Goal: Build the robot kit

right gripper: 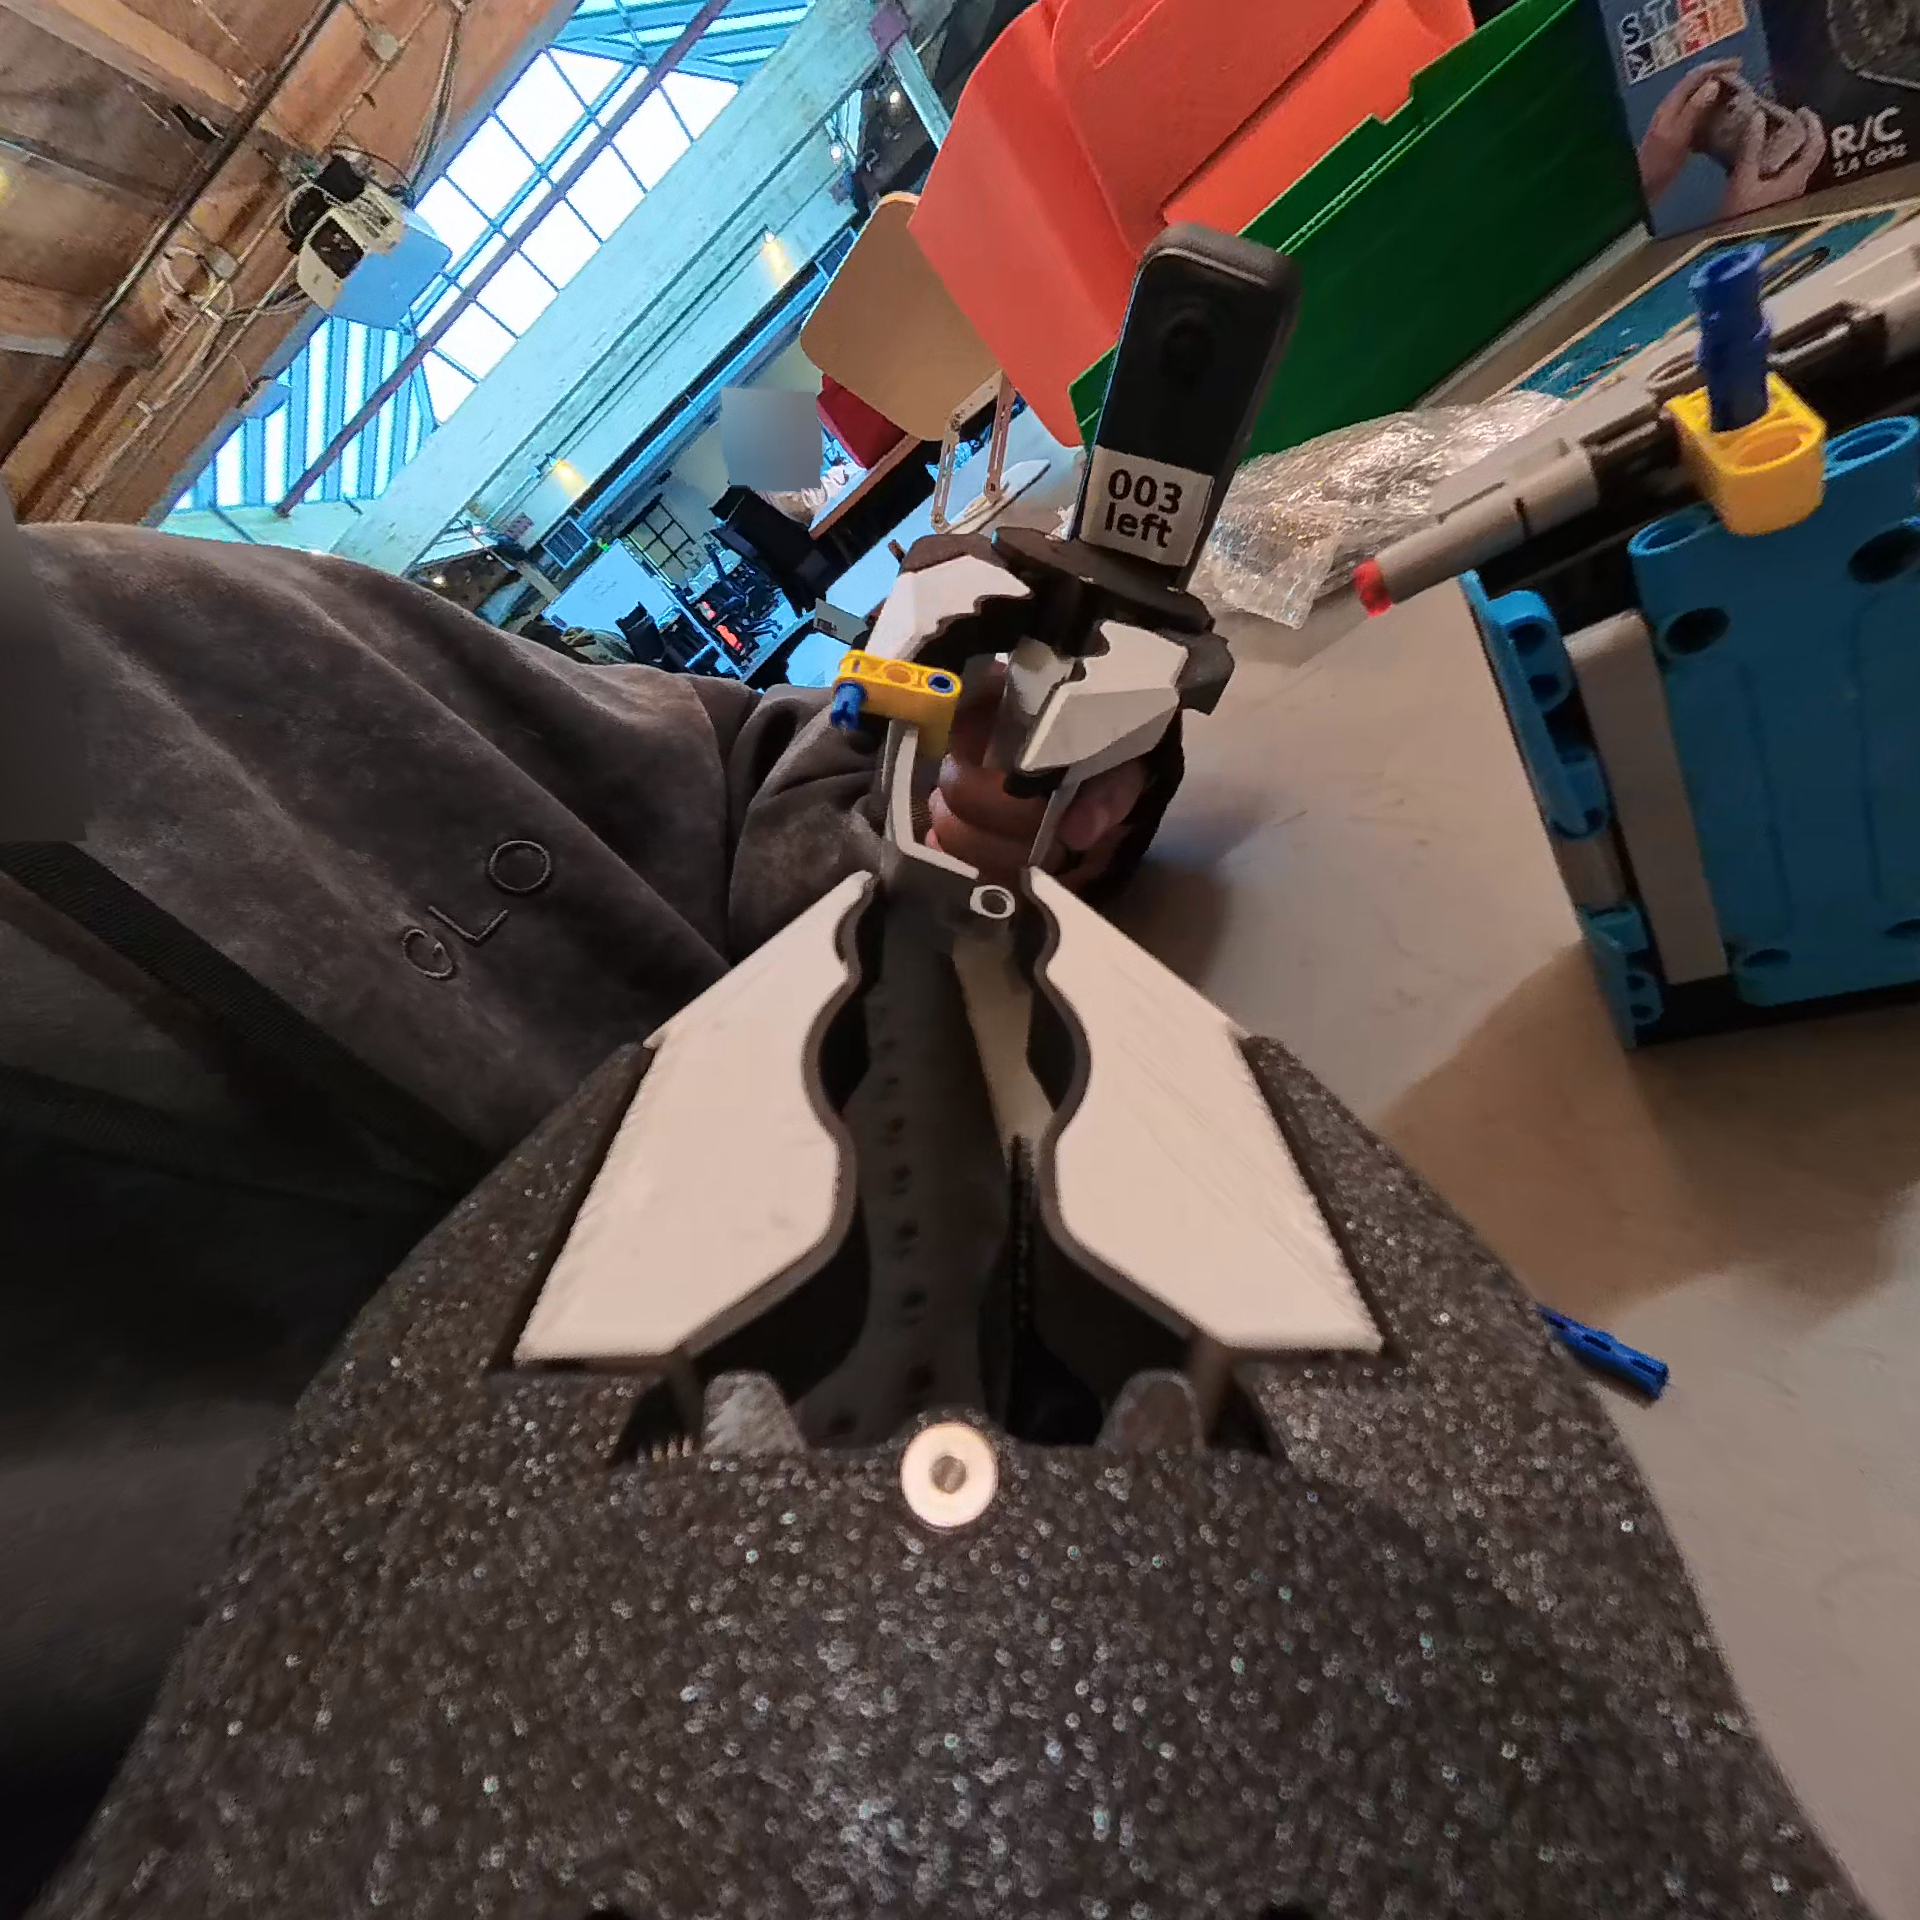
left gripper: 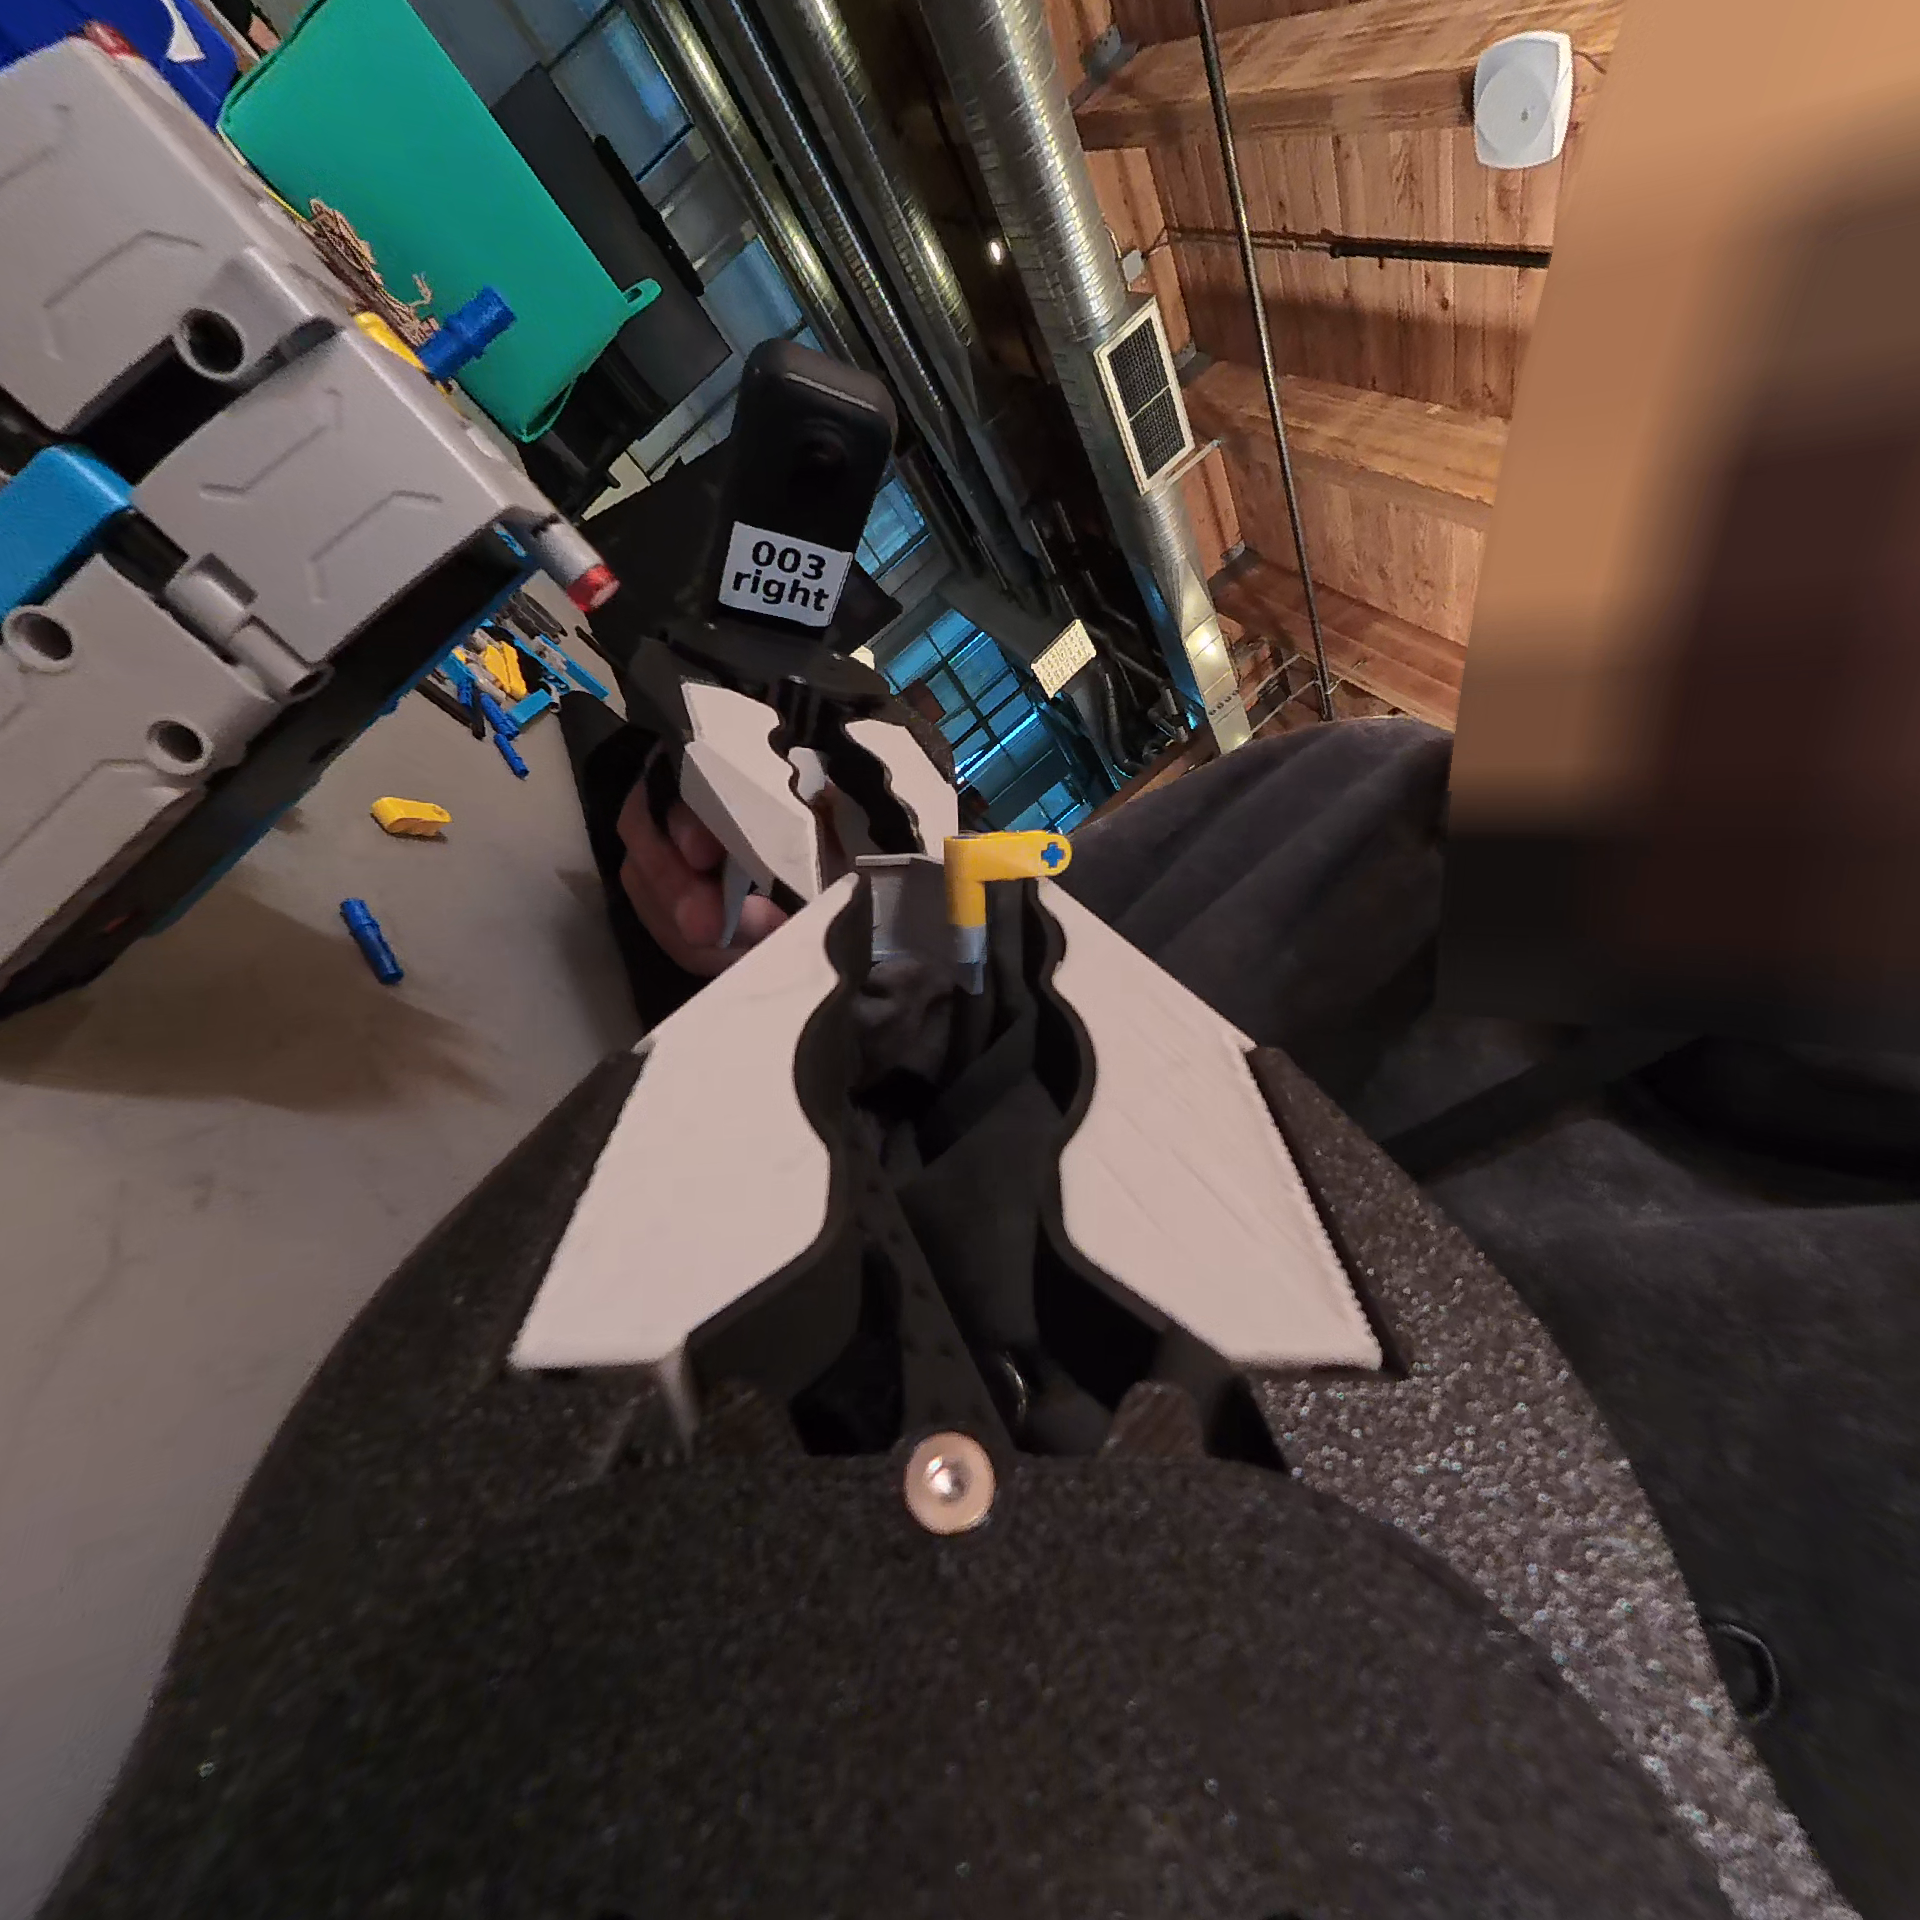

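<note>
My left gripper (left gripper: 943, 906) is shut on a small assembly held in the air: a yellow angled connector (left gripper: 982, 868) with a blue pin (left gripper: 1052, 854), joined to a grey curved piece (left gripper: 894, 914). My right gripper (right gripper: 951, 891) is shut on the other end of the grey curved piece (right gripper: 940, 868), which has a round hole. The yellow connector (right gripper: 899, 691) shows beyond it, in the left gripper (right gripper: 997, 675). The right gripper (left gripper: 800, 800) faces the left one, tips close together. A hand holds each.
A large grey and blue brick-built model (left gripper: 208, 499) (right gripper: 1714, 779) stands on the pale table (left gripper: 208, 1195). Loose blue pins (left gripper: 371, 940) (right gripper: 1605, 1361) and a yellow piece (left gripper: 410, 816) lie near it. Green and red bins (right gripper: 1351, 260) stand behind. The person's dark sweater (right gripper: 312, 831) is close. The grippers are tip to tip, or close to it.
</note>
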Demonstrator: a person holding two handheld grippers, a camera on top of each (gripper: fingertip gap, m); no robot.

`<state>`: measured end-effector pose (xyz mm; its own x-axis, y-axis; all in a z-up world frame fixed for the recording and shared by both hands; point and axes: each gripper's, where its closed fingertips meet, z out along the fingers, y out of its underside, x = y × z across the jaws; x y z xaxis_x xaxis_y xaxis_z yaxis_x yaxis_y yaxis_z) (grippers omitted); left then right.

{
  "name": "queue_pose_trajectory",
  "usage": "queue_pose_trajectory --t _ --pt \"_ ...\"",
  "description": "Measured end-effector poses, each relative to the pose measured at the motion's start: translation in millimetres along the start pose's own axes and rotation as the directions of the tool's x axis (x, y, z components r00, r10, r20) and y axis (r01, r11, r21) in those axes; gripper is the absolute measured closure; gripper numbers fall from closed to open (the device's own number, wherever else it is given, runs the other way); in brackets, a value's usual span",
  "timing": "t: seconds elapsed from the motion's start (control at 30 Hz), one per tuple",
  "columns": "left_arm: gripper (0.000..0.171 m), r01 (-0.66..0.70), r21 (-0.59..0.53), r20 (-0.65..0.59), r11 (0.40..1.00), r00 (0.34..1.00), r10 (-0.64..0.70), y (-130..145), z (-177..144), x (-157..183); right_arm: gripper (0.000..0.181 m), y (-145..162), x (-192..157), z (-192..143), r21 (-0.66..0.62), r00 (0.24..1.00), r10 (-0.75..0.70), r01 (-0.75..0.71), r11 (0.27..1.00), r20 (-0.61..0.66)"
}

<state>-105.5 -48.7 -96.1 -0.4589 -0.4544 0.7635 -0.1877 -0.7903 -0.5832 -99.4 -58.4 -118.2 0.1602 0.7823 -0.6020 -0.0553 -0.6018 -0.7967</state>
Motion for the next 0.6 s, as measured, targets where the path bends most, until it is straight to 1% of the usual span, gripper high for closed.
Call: queue_pose_trajectory --t 0.17,0.23,0.3,0.37,0.47,0.6 --pt "0.146 0.019 -0.006 -0.025 1.0 0.999 -0.019 0.7 0.1 2.7 0.157 0.5 -2.6 0.1 -0.003 0.999 0.019 -0.019 1.0 0.029" --pt "0.146 0.05 0.004 -0.073 0.999 0.996 -0.05 -0.9 -0.9 9.0 0.156 1.7 -8.8 0.4 -0.012 0.997 0.026 -0.026 1.0 0.072" --pt "0.146 0.112 0.019 -0.151 0.994 0.983 -0.108 -4.7 -3.0 18.1 0.157 2.1 -15.5 0.0 -0.016 0.992 0.04 -0.039 0.999 0.122" --pt "0.146 0.15 0.017 -0.175 0.989 0.974 -0.144 -5.2 -3.4 19.4 0.157 3.2 -18.7 0.2 -0.024 0.988 0.046 -0.043 0.999 0.145" --pt "0.145 0.146 -0.027 -0.203 0.989 0.968 -0.148 1.9 -0.4 26.4 0.157 7.1 -22.9 2.4 -0.049 0.985 0.048 -0.04 0.998 0.167" --pt "0.146 0.117 -0.12 -0.216 0.986 0.966 -0.141 20.2 7.3 33.5 0.157 10.9 -24.7 4.5 -0.07 0.984 0.043 -0.031 0.997 0.173"
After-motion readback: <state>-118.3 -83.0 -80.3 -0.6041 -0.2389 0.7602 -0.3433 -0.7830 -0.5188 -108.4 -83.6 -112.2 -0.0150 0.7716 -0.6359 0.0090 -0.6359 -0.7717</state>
